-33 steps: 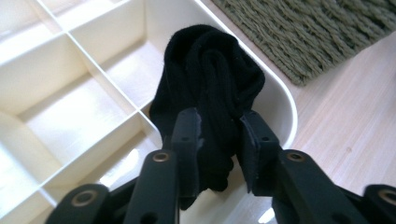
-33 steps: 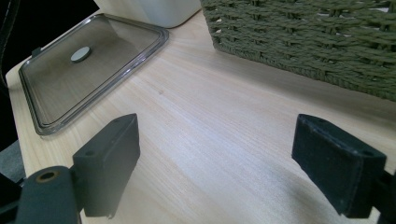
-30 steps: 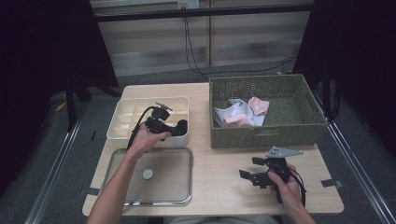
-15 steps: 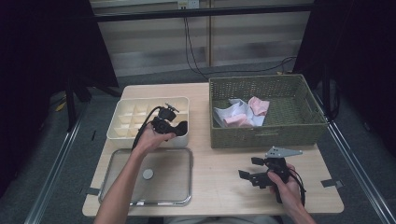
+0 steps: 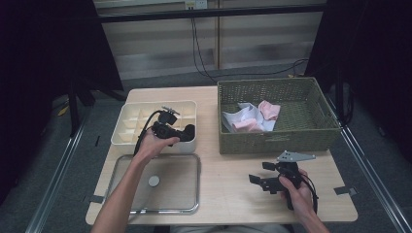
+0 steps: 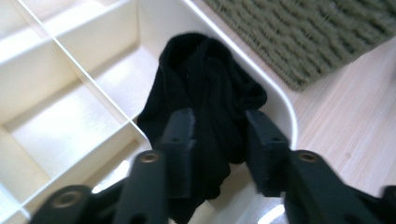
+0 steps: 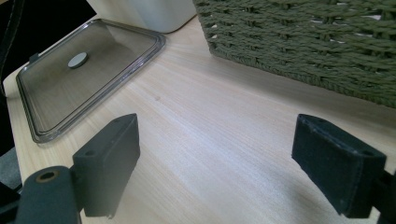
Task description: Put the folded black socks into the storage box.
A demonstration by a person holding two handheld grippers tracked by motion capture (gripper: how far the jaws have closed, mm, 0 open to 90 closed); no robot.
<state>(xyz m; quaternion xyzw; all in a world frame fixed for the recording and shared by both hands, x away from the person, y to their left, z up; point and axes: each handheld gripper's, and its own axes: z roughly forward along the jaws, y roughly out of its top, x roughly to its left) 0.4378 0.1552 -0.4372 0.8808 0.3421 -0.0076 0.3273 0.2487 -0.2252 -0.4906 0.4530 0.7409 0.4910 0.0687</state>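
Black sock (image 6: 205,107) in divided tray (image 5: 127,127), wicker basket (image 5: 277,136) beside, clear lid (image 5: 180,191) in front

Overhead light, counter (image 5: 228,189) evenly bright; surroundings dark. Soft shadows. Left gripper view blurred; glare on the clear lid (image 7: 88,70).

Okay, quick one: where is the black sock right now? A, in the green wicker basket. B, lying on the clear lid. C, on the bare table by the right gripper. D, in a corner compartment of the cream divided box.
D: the black sock sits in the corner compartment of the cream divided box nearest the wicker basket, between the left gripper jaws.
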